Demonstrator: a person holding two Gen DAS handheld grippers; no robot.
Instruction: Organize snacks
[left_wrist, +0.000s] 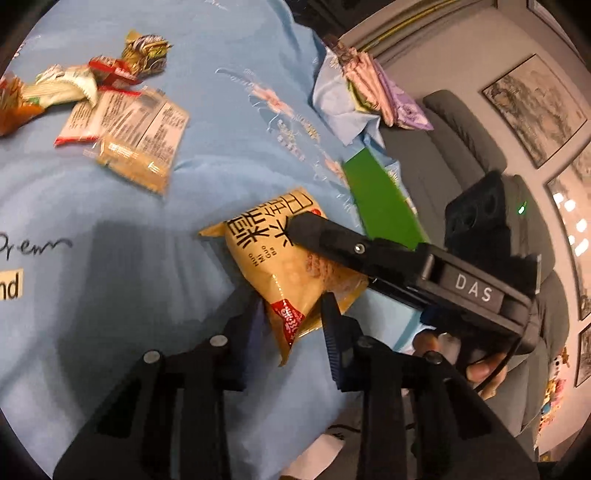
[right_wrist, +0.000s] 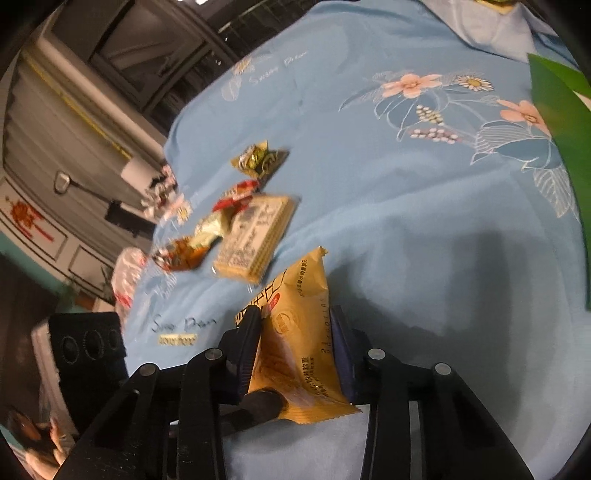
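A yellow snack packet with black Chinese characters (left_wrist: 284, 258) lies on the light blue floral sheet (left_wrist: 110, 277). My left gripper (left_wrist: 291, 314) straddles its near end, jaws apart around it, pads close to its sides. My right gripper (right_wrist: 295, 332) holds the same packet (right_wrist: 299, 332) between its pads; in the left wrist view its black finger (left_wrist: 325, 236) lies across the packet's far end. A pile of other snacks (left_wrist: 110, 110) lies at the upper left, with a clear biscuit pack (left_wrist: 144, 144) nearest.
A green flat object (left_wrist: 380, 203) lies beyond the yellow packet, near the sheet's edge. Folded pink and purple cloths (left_wrist: 376, 92) sit at the sheet's far corner. A grey sofa (left_wrist: 461, 147) and framed pictures stand behind. The snack pile also shows in the right wrist view (right_wrist: 229, 221).
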